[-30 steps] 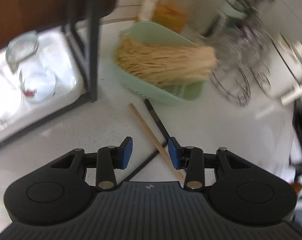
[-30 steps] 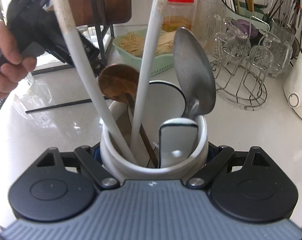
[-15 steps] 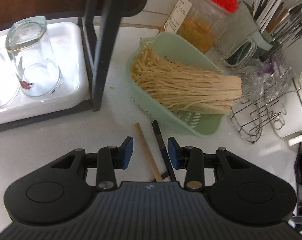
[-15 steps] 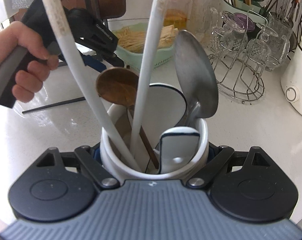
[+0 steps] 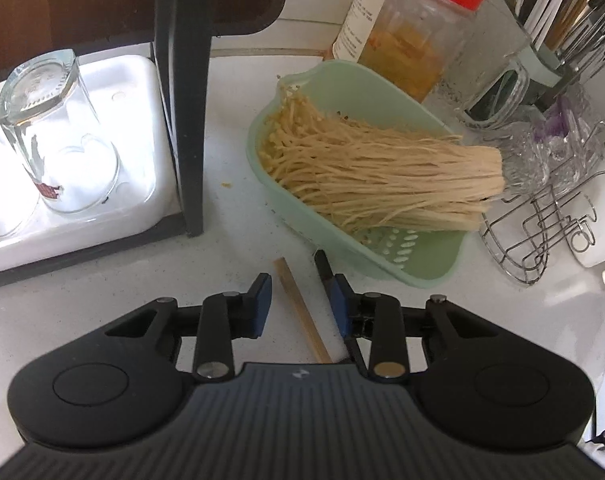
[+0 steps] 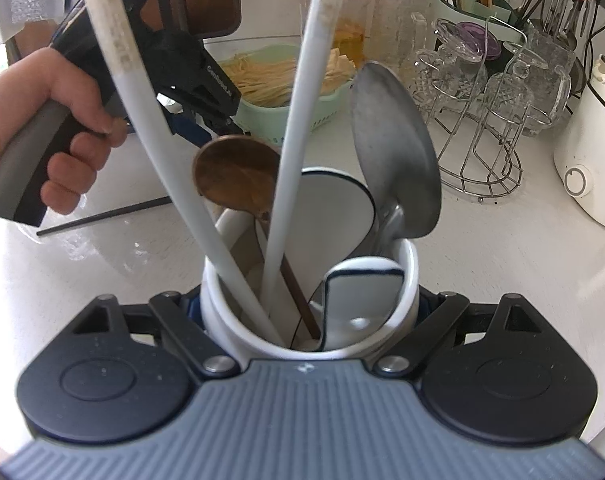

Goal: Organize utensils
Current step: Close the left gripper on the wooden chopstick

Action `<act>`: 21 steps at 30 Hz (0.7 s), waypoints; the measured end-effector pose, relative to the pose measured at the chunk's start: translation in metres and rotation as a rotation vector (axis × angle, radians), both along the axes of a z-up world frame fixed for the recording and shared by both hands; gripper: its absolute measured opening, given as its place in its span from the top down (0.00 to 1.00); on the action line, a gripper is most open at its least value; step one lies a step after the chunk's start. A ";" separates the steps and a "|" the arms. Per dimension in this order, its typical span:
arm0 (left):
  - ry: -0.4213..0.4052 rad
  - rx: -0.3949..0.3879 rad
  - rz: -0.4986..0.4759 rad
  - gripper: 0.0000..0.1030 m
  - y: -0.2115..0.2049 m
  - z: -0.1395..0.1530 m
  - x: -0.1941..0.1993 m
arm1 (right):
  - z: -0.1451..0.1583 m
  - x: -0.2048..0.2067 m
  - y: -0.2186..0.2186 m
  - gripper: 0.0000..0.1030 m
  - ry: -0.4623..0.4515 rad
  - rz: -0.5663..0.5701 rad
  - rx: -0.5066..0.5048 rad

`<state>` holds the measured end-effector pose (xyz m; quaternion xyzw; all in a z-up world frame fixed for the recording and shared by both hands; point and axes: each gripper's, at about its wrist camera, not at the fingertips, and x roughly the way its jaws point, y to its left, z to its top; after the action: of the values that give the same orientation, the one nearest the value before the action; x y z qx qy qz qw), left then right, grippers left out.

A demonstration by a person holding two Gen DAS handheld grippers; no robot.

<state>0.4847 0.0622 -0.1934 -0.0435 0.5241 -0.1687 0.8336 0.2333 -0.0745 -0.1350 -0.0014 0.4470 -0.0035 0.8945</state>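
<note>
the wooden chopstick [image 5: 300, 312] lies flat on the tabletop [image 5: 230, 240], right between the spread fingers [image 5: 261, 305] of the left gripper [image 5: 300, 306]; its long axis runs nearly straight along the gripper's own forward line, leaning a little left at the far tip, so the fingers stand on either side of it and would close across its width; a black chopstick [image 5: 322, 266] lies just beside it on the right, its far end showing ahead of the right-hand finger, its near length hidden behind that finger, so whether pad and stick touch cannot be told; the two sticks draw together toward the gripper body; my guess is that a close here would sweep in both or pinch only the wooden one, depending on which side of the black stick the right-hand finger comes down; the left gripper is open and holds nothing; it is plainly the nearer one; the right gripper [image 6: 308, 308] is clamped around a white holder [image 6: 222, 312], already carrying a wooden spoon [image 6: 234, 172], a metal spoon [image 6: 394, 152] and two long white handles [image 6: 294, 120]; the holder stands near the sticks, on the same tabletop; beyond the chopsticks, close ahead, sits a green basket [image 5: 418, 264] of noodles; a rack post [image 5: 186, 120] stands to the left.
</note>
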 end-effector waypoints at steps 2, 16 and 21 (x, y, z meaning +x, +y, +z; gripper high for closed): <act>-0.008 0.026 -0.003 0.65 -0.001 0.000 0.001 | 0.000 0.001 0.000 0.11 0.002 0.002 -0.001; 0.009 0.119 0.006 0.92 -0.013 0.003 0.007 | -0.001 0.001 -0.003 0.11 -0.005 0.015 0.009; -0.027 0.085 0.029 0.93 -0.011 0.022 -0.006 | -0.001 0.000 -0.006 0.11 -0.011 0.032 0.025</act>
<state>0.4783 0.0513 -0.1711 -0.0131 0.5189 -0.1347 0.8441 0.2334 -0.0810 -0.1359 0.0024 0.4420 0.0165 0.8969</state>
